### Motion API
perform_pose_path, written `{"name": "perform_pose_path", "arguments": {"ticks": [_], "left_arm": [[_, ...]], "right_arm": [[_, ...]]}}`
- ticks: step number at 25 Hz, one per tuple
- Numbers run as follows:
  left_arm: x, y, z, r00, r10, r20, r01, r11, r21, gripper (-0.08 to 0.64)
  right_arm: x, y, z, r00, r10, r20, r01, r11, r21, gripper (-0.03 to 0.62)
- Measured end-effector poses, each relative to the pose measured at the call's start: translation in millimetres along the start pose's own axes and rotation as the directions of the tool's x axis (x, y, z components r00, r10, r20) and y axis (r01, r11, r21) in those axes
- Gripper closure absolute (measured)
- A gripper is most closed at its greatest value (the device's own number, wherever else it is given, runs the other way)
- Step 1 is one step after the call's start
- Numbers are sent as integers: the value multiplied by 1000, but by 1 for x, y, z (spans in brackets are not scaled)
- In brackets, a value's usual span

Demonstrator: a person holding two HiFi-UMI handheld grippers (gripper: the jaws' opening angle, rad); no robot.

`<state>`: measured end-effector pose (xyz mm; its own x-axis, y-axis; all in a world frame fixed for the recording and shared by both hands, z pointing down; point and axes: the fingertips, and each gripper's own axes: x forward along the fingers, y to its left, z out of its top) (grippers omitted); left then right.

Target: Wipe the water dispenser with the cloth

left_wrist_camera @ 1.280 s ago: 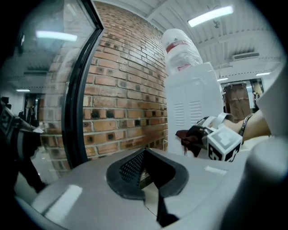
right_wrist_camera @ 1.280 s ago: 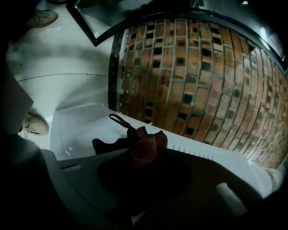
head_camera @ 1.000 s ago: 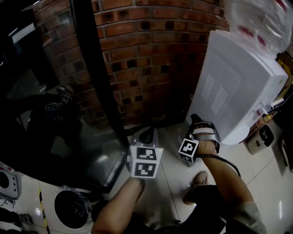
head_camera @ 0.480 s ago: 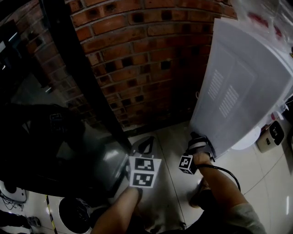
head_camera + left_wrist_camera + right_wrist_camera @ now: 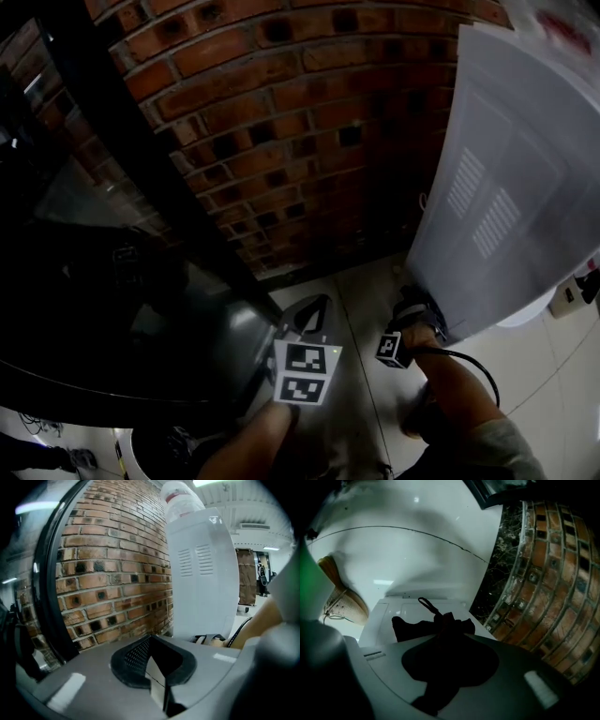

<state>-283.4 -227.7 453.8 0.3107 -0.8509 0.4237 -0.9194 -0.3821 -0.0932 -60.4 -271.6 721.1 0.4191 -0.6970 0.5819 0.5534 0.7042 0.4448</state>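
The right gripper [image 5: 443,630] has its jaws clamped on a dark, crumpled fabric cloth [image 5: 412,625]. The cloth bulges out ahead of the jaw tips, and a thin hanging loop curls free at the front. The bunch lies against a white panel that I take to be the lowest part of the tall white plastic water dispenser [image 5: 525,216], just above the pale tiled floor [image 5: 361,300]. The head view shows this gripper [image 5: 412,314] down at the cabinet's bottom corner. The left gripper [image 5: 151,665] has its jaws closed together with nothing between them, and it sits beside the cabinet without touching it. The cloth looks light, limp and easily squashed. A grip on its gathered middle, as here, seems right, since it leaves a soft pad in front to meet the surface. The dispenser's side is smooth, stiff plastic with vent slots higher up, where the loop could probably snag. A clear water bottle [image 5: 180,501] stands on top, so the cabinet is likely top-heavy and calls for light pressure. A red brick wall [image 5: 281,141] stands behind, and a tan shoe [image 5: 340,599] rests on the floor nearby.
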Motion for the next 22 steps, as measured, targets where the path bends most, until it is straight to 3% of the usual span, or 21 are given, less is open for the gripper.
{"name": "perform_pose_path", "arguments": {"ticks": [6, 11, 14, 15, 17, 19, 22], "left_arm": [[6, 5, 12, 1000, 0, 29, 0, 1000, -6, 560], [-8, 5, 33, 997, 2, 78, -1, 1000, -22, 560], [-30, 6, 43, 994, 19, 106, -18, 1000, -17, 560], [-35, 6, 49, 992, 27, 126, -26, 1000, -12, 560], [-46, 3, 65, 983, 43, 178, -42, 999, -10, 560], [-60, 2, 77, 974, 58, 219, -55, 998, -16, 560], [-84, -2, 86, 966, 65, 249, -63, 998, -19, 560]], "right_arm": [[-8, -10, 3, 999, 8, 36, -10, 998, 64, 503], [-66, -35, 3, 989, -90, 115, 77, 991, 109, 503], [-120, -54, -5, 966, -154, 205, 104, 966, 236, 503], [-137, -67, -20, 959, -182, 219, 109, 945, 308, 503], [-167, -98, -64, 940, -261, 220, 132, 873, 470, 503], [-203, -123, -109, 916, -341, 213, 145, 774, 616, 503], [-262, -145, -170, 874, -453, 179, 167, 624, 764, 503]]}}
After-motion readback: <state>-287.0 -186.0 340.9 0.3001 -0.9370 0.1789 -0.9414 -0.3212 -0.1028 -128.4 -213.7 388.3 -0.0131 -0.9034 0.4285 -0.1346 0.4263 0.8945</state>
